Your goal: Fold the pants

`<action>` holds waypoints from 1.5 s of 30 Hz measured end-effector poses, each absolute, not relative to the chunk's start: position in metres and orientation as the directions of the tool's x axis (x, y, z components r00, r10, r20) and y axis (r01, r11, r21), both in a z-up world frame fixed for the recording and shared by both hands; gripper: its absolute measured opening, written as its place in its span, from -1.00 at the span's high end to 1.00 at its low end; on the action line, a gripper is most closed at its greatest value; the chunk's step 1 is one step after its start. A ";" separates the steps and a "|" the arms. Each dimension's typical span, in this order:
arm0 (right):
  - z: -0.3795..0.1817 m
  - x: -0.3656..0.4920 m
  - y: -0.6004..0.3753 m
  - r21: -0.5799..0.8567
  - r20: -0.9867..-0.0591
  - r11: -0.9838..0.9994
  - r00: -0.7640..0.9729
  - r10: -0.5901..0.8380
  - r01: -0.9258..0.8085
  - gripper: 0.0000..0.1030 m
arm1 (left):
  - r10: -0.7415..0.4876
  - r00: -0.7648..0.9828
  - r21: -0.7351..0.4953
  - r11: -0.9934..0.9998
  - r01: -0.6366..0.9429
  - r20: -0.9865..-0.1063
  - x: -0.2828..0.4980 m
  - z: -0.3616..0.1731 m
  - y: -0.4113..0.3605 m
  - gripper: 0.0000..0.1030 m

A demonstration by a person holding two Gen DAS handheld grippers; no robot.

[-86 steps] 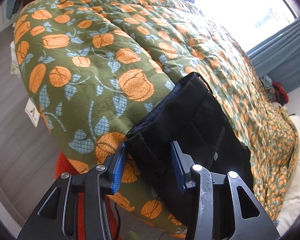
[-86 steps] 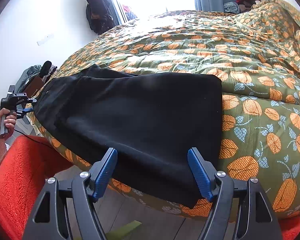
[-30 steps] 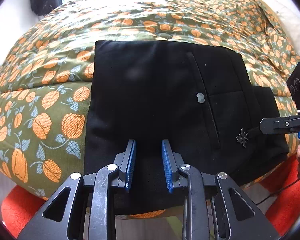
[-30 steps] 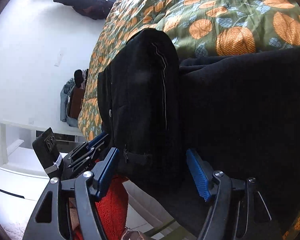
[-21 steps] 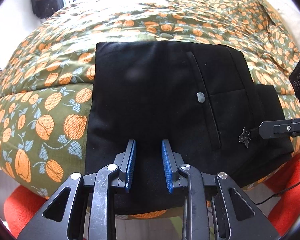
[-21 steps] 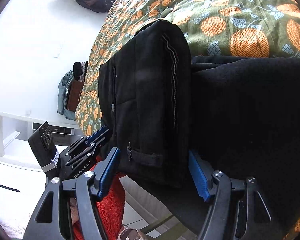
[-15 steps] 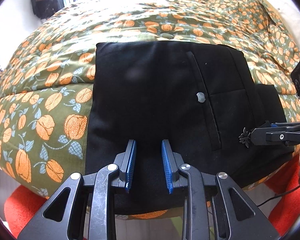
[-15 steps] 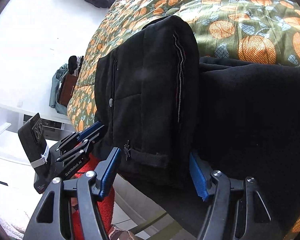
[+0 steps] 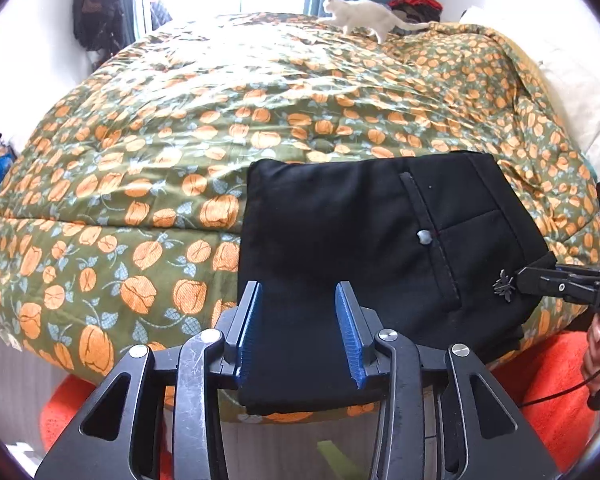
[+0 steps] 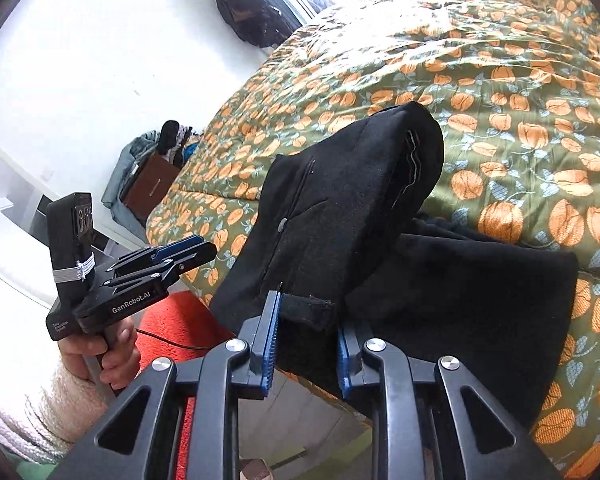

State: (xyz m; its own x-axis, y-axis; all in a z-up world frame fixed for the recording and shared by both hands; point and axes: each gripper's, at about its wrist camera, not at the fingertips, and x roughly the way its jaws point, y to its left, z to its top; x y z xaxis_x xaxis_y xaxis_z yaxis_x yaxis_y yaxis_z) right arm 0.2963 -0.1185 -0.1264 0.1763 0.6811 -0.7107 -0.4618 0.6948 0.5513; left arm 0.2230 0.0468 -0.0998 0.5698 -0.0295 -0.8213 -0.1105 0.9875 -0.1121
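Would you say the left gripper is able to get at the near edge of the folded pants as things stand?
Probably yes: the left gripper has its jaws open right over the near edge of the pants, with nothing lying between them. The right gripper is off at the waistband end.

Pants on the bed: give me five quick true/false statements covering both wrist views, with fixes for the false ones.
1. A white cat stands at the far end of the quilt. True.
2. The pants are blue jeans. False: they are black, with a buttoned back pocket.
3. The right gripper is closed on the waist end of the pants, which rises in a hump above the rest. True.
4. The left gripper is clamped on the cloth. False: its jaws stand apart, and the right wrist view shows it just off the pants' edge.
5. The pants lie on a bare floor. False: they lie on the pumpkin-print quilt, at the bed's near edge.
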 end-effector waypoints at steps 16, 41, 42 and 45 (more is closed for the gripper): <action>-0.187 0.290 -0.262 0.490 -0.834 0.847 0.171 0.525 -0.208 0.14 | 0.021 0.465 0.019 1.000 -0.009 -0.885 0.222 -0.143 -0.005 0.23; -0.136 0.281 -0.220 0.219 -0.786 0.882 0.460 0.414 -0.418 0.20 | 0.036 0.454 0.059 0.998 0.035 -0.890 0.215 -0.159 -0.026 -0.07; -0.134 0.269 -0.217 0.211 -0.781 0.875 0.464 0.419 -0.435 0.20 | 0.035 0.462 0.057 0.998 0.034 -0.886 0.215 -0.157 -0.027 -0.08; -0.140 0.236 -0.208 0.183 -0.777 0.863 0.469 0.420 -0.470 0.20 | 0.040 0.473 0.067 0.997 0.040 -0.880 0.217 -0.158 -0.034 -0.22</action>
State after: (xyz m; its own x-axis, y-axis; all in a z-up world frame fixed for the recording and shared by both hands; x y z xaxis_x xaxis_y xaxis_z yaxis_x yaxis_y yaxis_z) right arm 0.2362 -0.2077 -0.1403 0.4690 0.4204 -0.7768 -0.4703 0.8633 0.1833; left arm 0.2166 -0.0335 -0.1583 0.4734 0.0398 -0.8799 0.0404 0.9969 0.0668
